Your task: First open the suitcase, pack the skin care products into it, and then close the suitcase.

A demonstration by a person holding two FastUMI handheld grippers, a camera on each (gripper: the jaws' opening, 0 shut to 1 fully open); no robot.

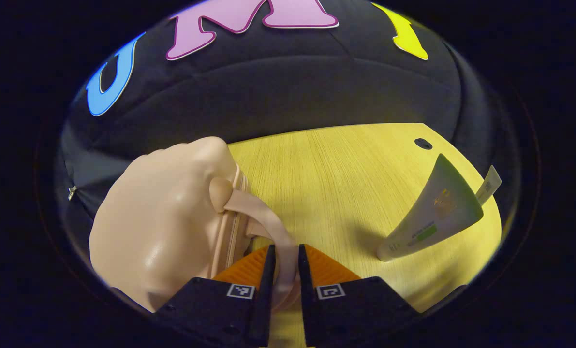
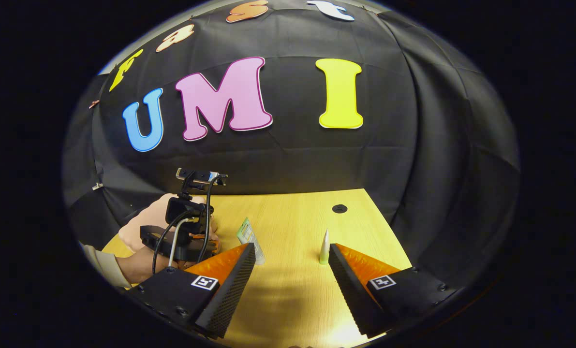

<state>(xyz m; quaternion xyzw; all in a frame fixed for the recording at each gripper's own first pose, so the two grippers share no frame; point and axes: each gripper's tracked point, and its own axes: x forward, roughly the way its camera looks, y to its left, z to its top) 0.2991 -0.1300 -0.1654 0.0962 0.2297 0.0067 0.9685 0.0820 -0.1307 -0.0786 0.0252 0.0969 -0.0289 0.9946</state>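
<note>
Pink suitcase point(image 1: 167, 217), unopened: our left gripper point(image 1: 284, 270) pinches its strap point(image 1: 263, 212). Right gripper point(image 2: 291, 270) spread wide, empty. Two tubes point(image 2: 249, 237) point(image 2: 324, 246) unpacked on table point(image 2: 292, 299).

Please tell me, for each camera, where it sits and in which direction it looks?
Left gripper view: on the left tongs, looking across the table; its fingers pinch the suitcase strap.
Right gripper view: on the open right tongs, facing the wall; a hand holds the other tongs.
Shared: table, suitcase, tube.
</note>
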